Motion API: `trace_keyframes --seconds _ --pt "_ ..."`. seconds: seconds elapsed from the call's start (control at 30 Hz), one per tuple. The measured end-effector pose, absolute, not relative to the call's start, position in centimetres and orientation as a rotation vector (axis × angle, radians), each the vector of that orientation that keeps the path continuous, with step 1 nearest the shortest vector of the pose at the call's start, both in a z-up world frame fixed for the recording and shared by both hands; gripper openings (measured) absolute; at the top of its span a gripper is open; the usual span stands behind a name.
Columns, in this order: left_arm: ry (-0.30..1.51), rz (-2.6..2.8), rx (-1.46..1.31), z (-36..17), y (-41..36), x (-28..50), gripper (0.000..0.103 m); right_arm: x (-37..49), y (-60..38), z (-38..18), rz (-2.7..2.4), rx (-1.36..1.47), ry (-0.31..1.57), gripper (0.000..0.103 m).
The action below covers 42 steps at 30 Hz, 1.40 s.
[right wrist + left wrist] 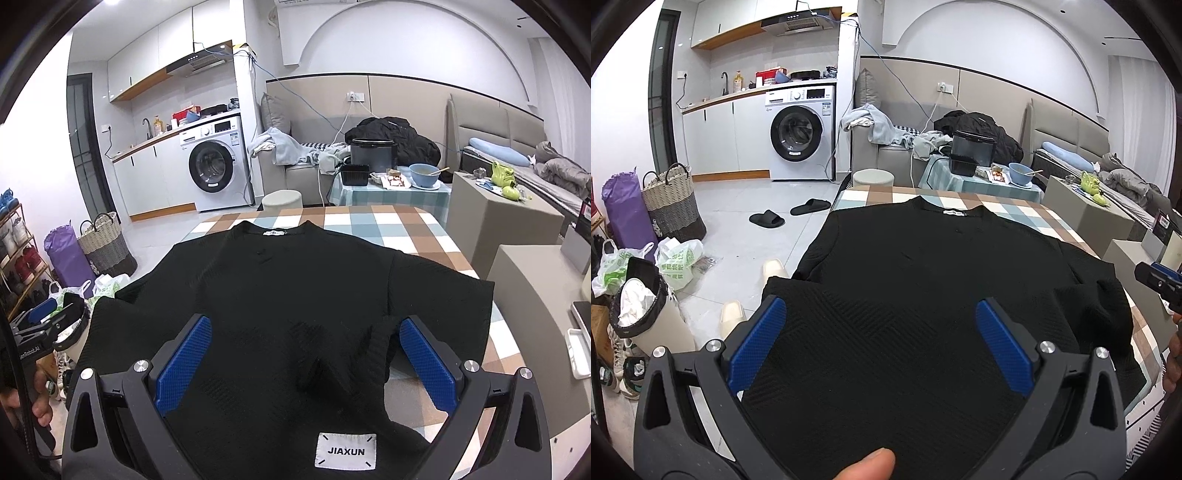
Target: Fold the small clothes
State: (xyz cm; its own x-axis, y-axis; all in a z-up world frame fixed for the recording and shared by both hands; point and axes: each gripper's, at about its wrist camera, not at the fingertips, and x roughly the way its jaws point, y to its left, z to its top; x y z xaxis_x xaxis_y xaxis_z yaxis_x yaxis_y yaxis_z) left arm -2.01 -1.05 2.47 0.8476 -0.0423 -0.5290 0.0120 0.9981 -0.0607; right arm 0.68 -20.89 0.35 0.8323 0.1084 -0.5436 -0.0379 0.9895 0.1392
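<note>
A black textured shirt (923, 258) (295, 266) lies flat on the checked tablecloth of the table (1008, 214) (369, 225), collar at the far end. Its white neck label (274, 233) faces up, and a white JIAXUN patch (345, 451) sits at the near hem. My left gripper (881, 306) hovers open over the near left part of the shirt, with blue pads on either side of the cloth. Over the near right part, my right gripper (306, 321) is open too, beside a small crease (384, 332). Each gripper shows at the other view's edge: the right gripper (1160, 280) and the left gripper (48, 321).
Left of the table, the floor holds a woven basket (672, 199), a bin (639, 306), plastic bags and slippers (766, 220). Beyond the table stand a small table with a blue bowl (1021, 173) and a sofa. Grey boxes (498, 210) flank the right side.
</note>
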Motion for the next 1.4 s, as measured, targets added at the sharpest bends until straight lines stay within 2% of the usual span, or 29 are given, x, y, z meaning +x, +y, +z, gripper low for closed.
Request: trace_keyframes --seconds 0.6,0.93,1.17,1.4 --pt "0.58 -0.091 -0.083 1.1 -1.5 -0.7 0.102 1.0 -22.6 -0.6 0.061 0.163 0.592 0.103" --pt "0.617 -0.108 -0.201 0.4 0.4 3.0 0.102 2.0 -26.3 -2.1 -0.01 0.297 0.65 0.103" --pt "0.624 -0.078 -0.151 0.3 0.3 5.2 0.102 4.0 -29.2 -3.4 -0.045 0.413 0.711 0.103" --pt "0.631 -0.062 -0.123 0.2 0.4 6.3 0.102 5.7 -29.2 -4.8 -0.002 0.468 0.805 0.098"
